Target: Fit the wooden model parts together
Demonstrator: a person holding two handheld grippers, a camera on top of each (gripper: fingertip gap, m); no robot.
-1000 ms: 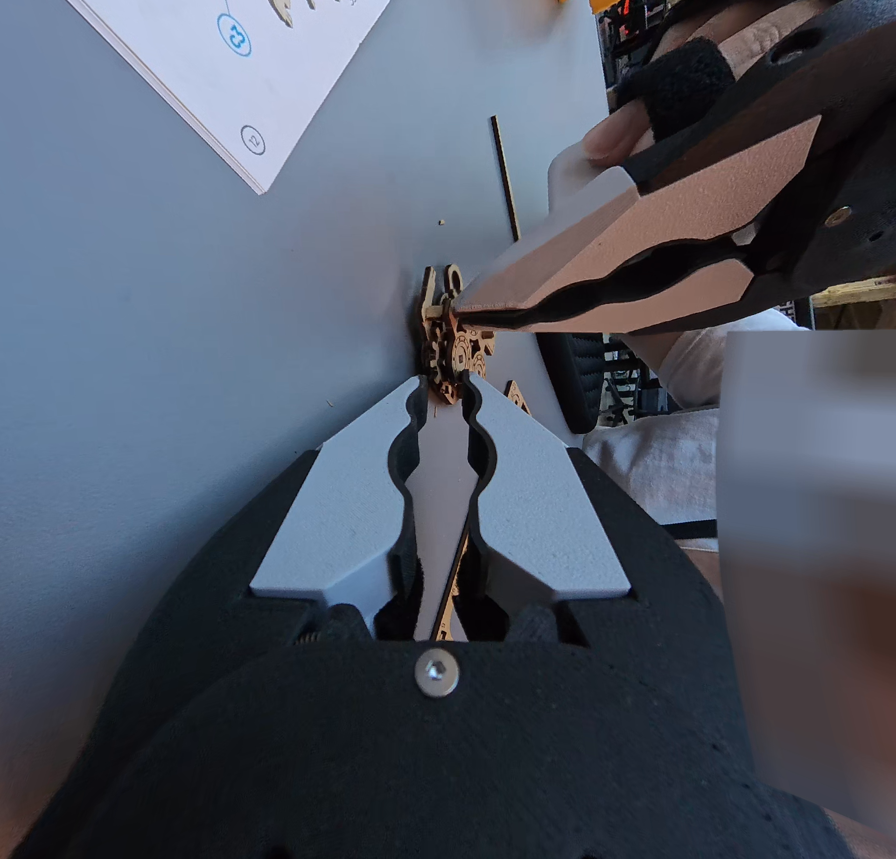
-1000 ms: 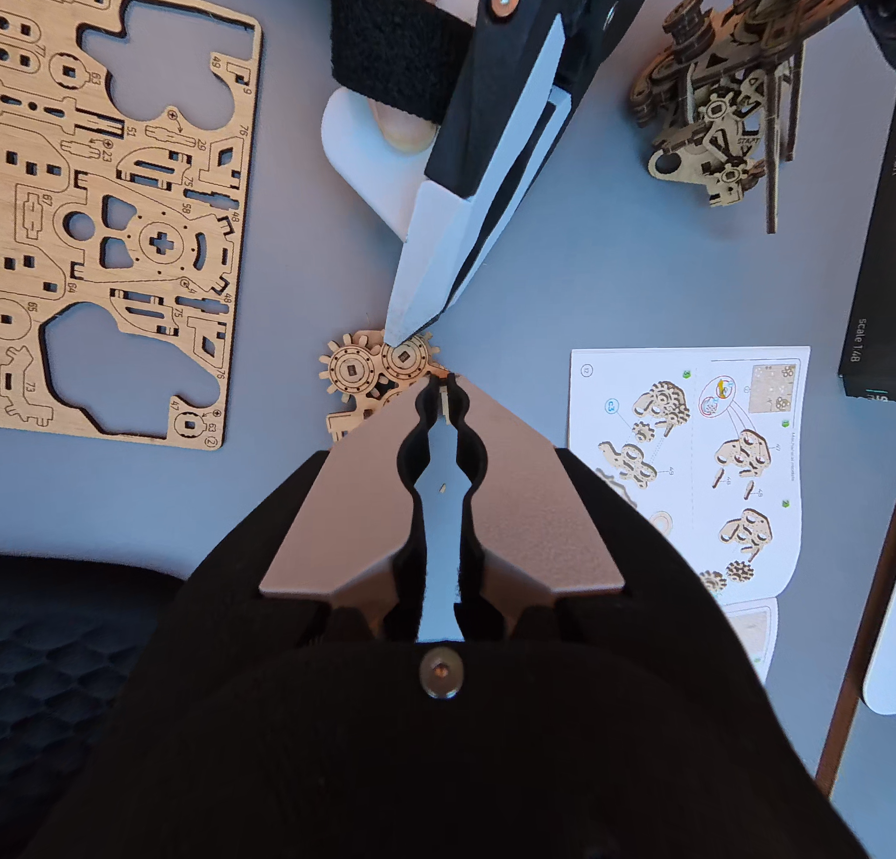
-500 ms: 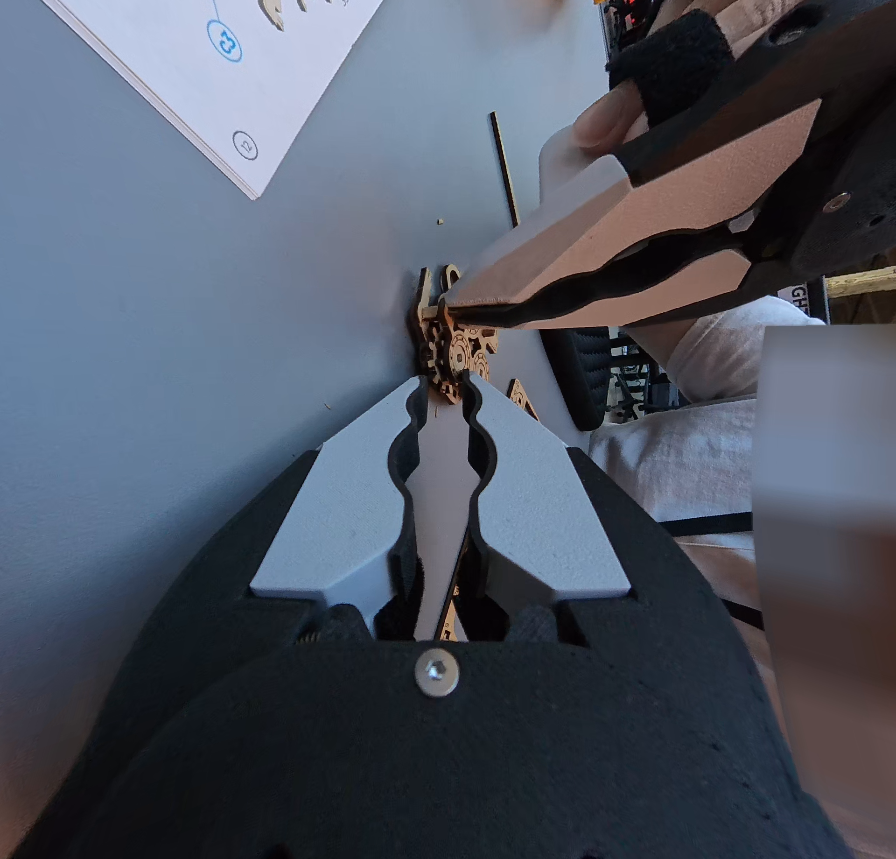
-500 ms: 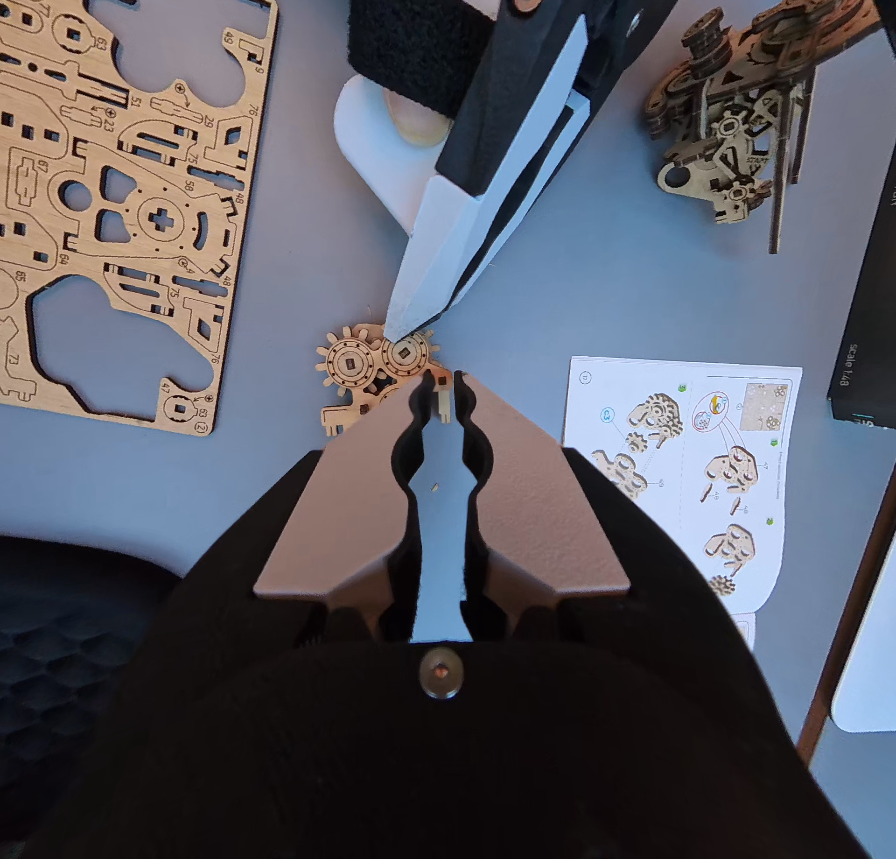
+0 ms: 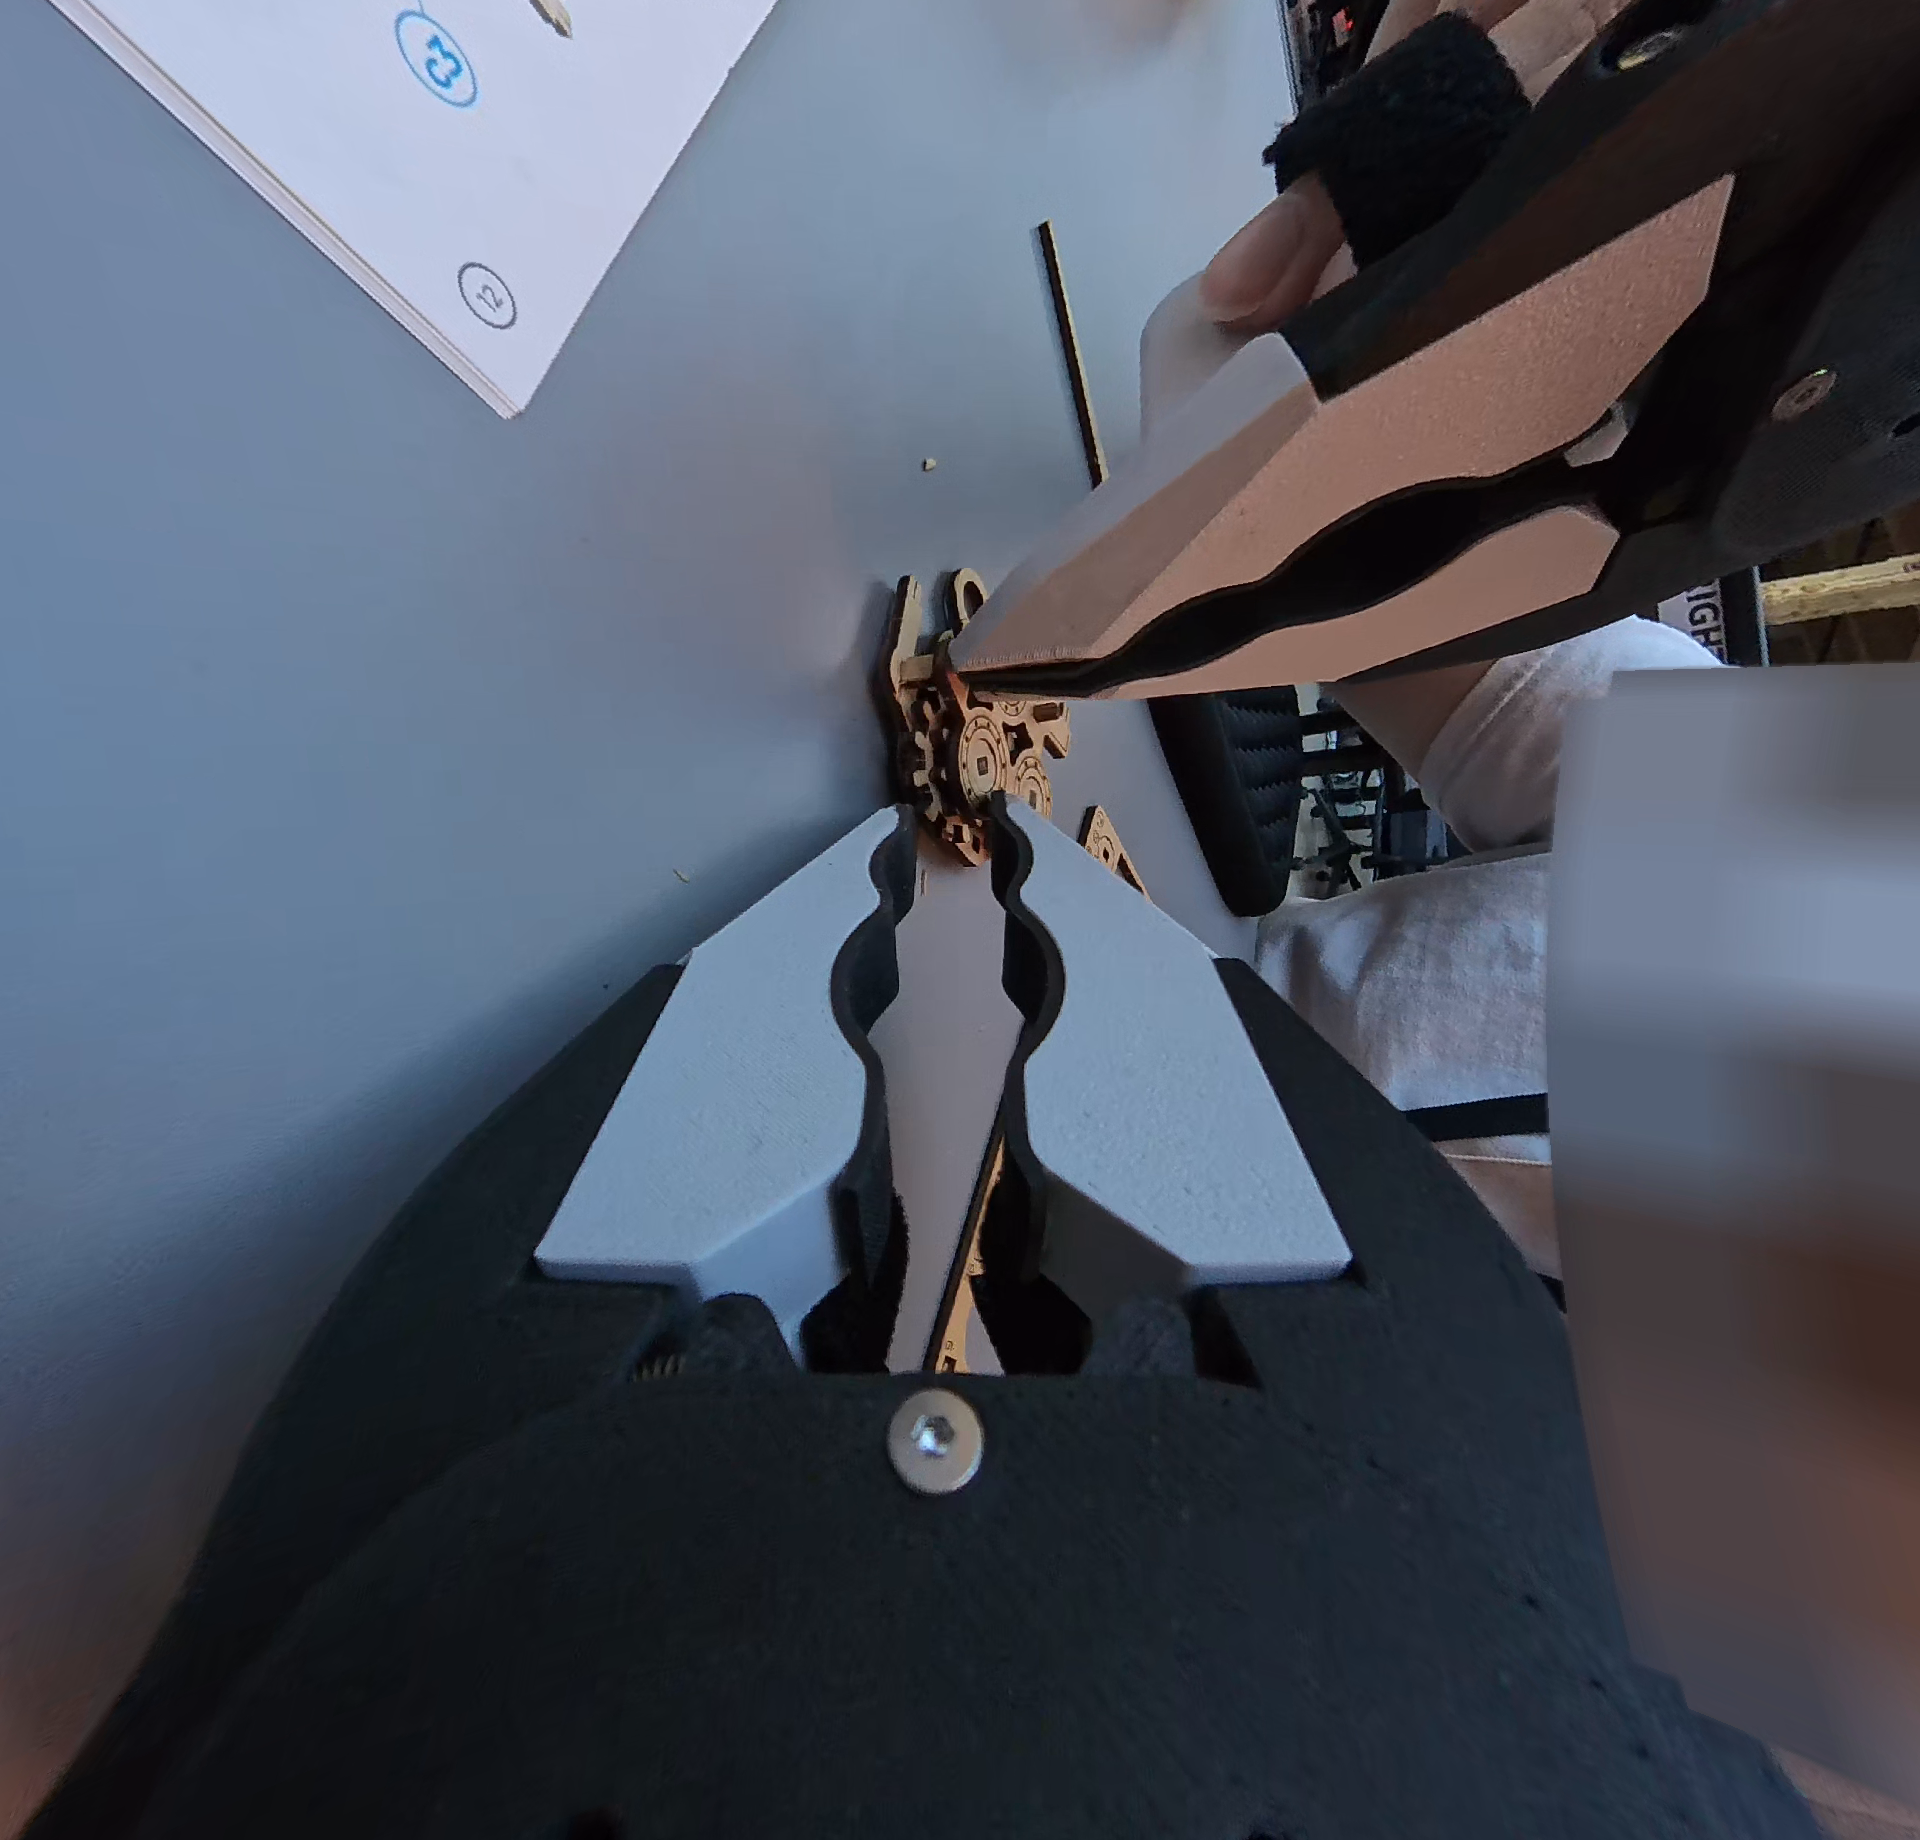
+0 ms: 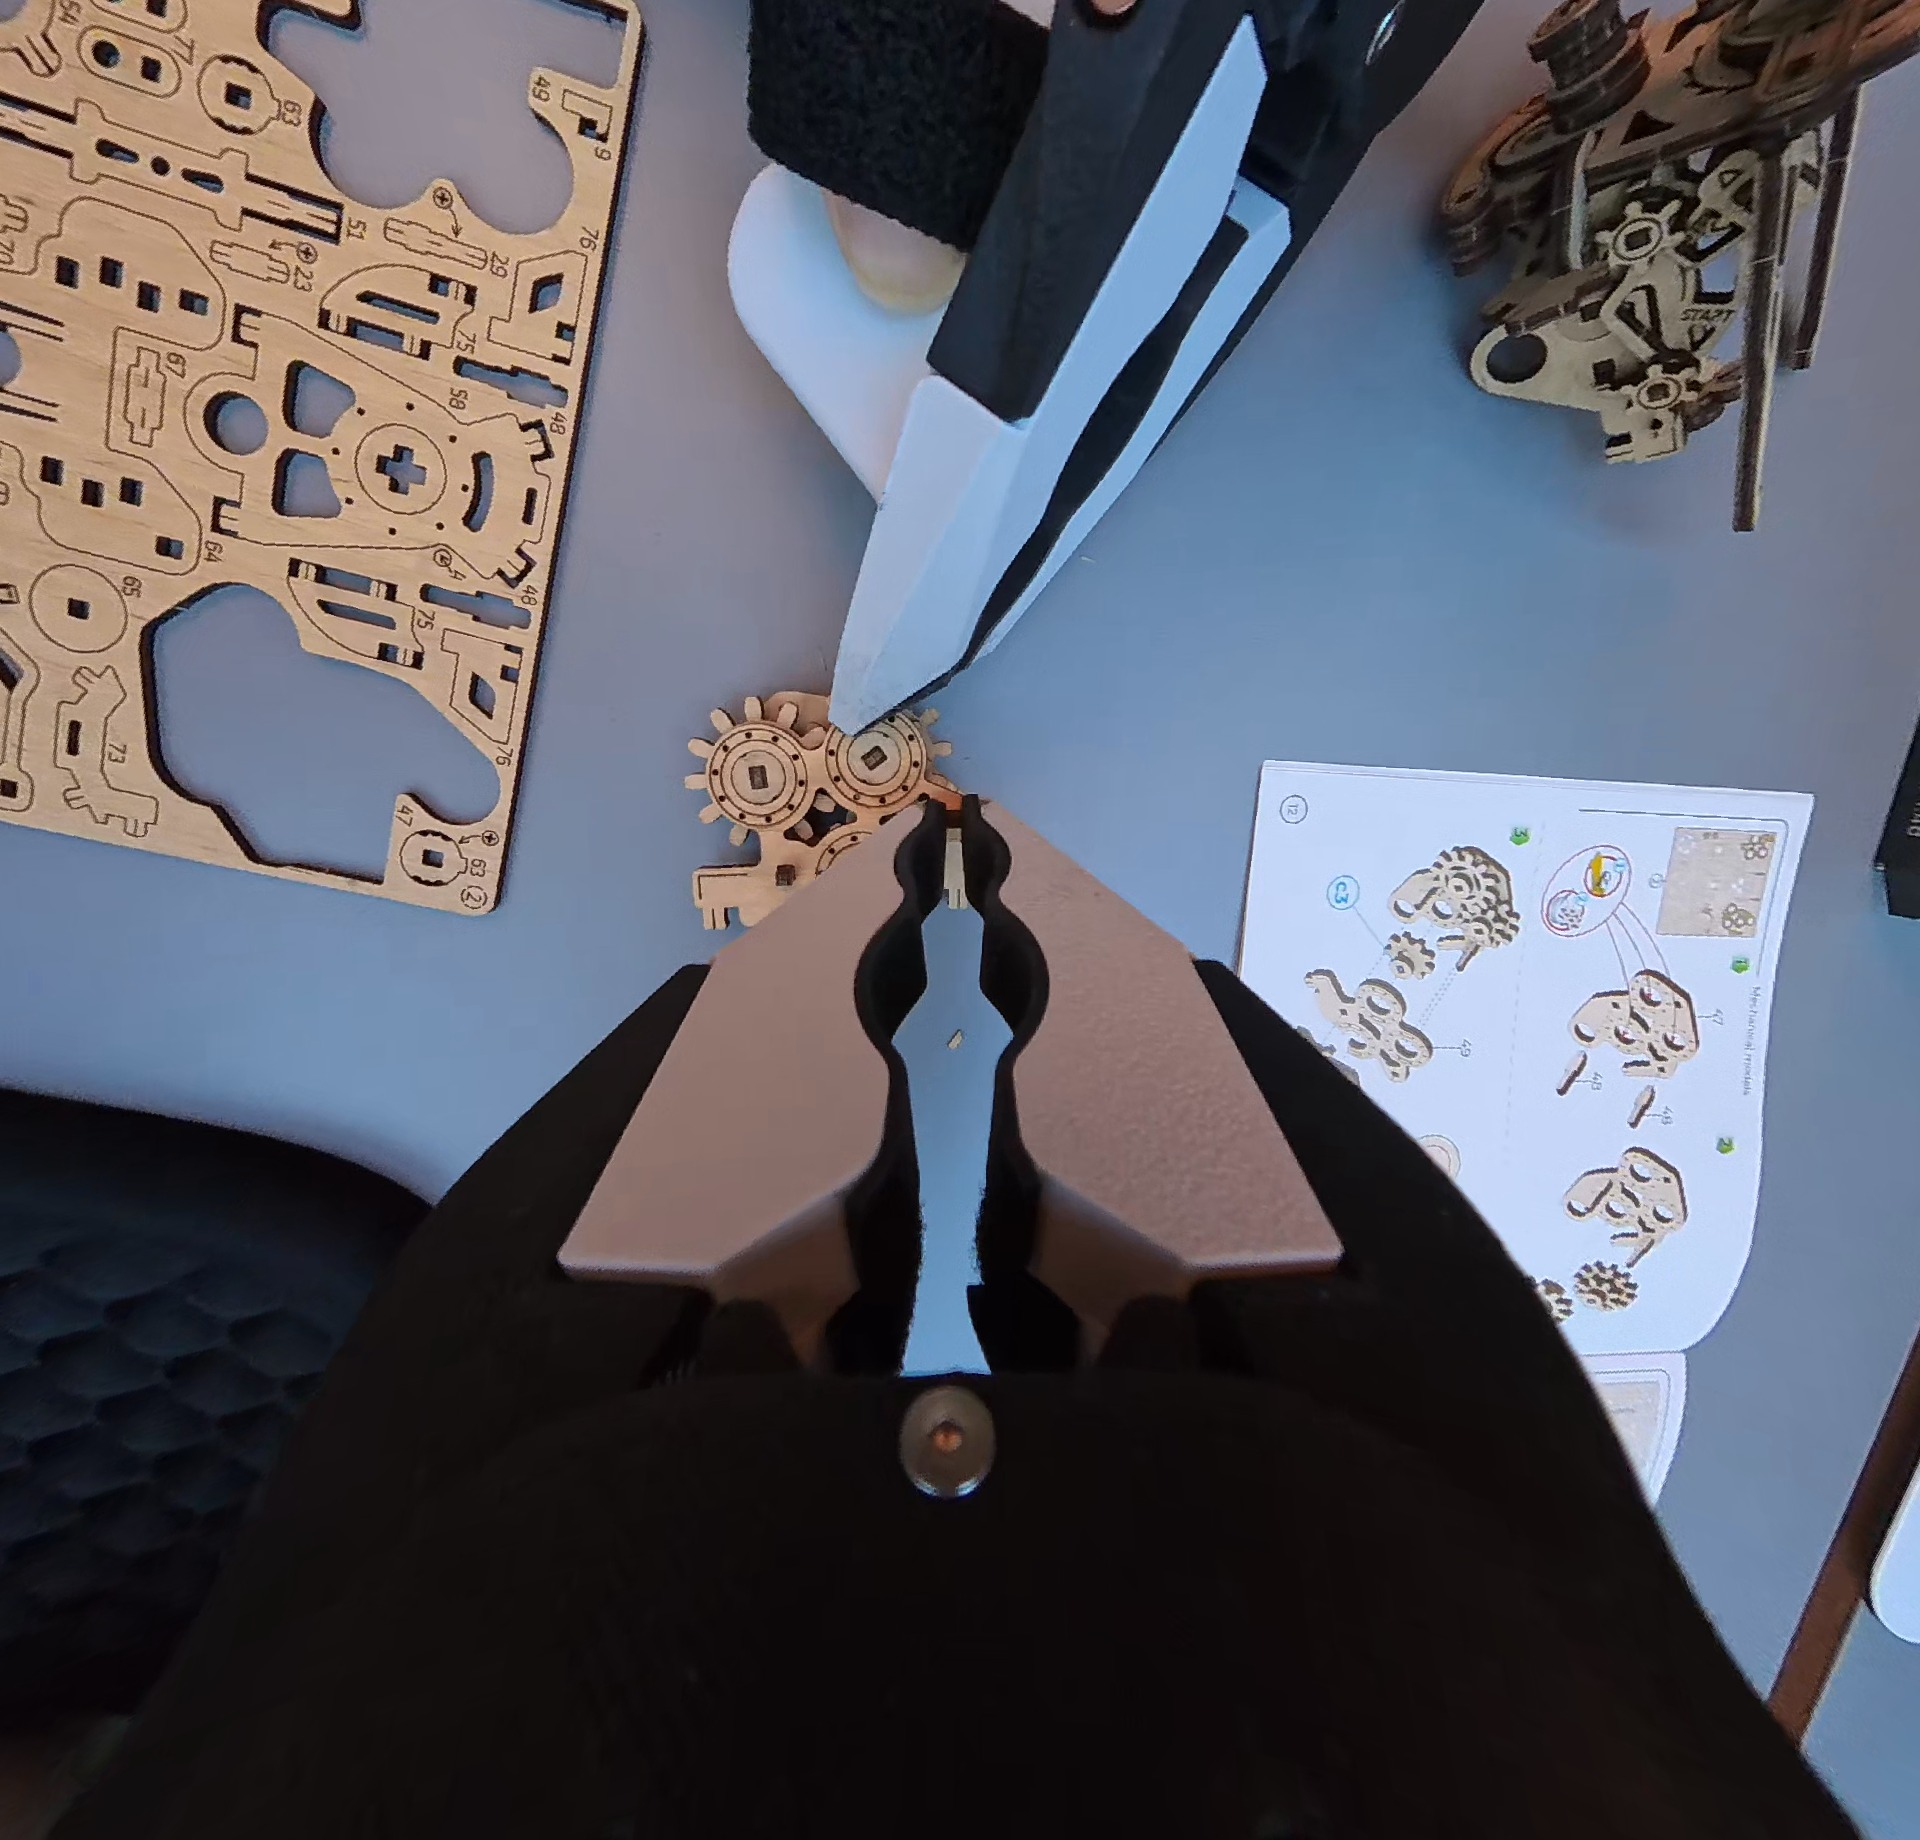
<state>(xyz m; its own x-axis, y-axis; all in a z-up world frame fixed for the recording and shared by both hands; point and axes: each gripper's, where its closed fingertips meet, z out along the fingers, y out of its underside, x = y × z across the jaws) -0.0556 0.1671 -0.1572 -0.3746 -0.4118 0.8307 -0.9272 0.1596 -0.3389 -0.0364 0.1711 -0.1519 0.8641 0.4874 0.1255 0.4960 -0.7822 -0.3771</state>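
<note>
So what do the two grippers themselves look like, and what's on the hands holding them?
The left gripper has pale grey-blue wedge-shaped fingers with wavy black inner pads, on a textured black body with a silver screw. The right gripper has the same build, but its fingers are coppery pink-brown. A black fabric strap wraps a finger on each hand, and a white sleeve shows behind the right gripper.

You have two grippers, one gear assembly carrying two toothed gears, one laser-cut wooden parts sheet, one instruction booklet, and one partly built wooden model.
</note>
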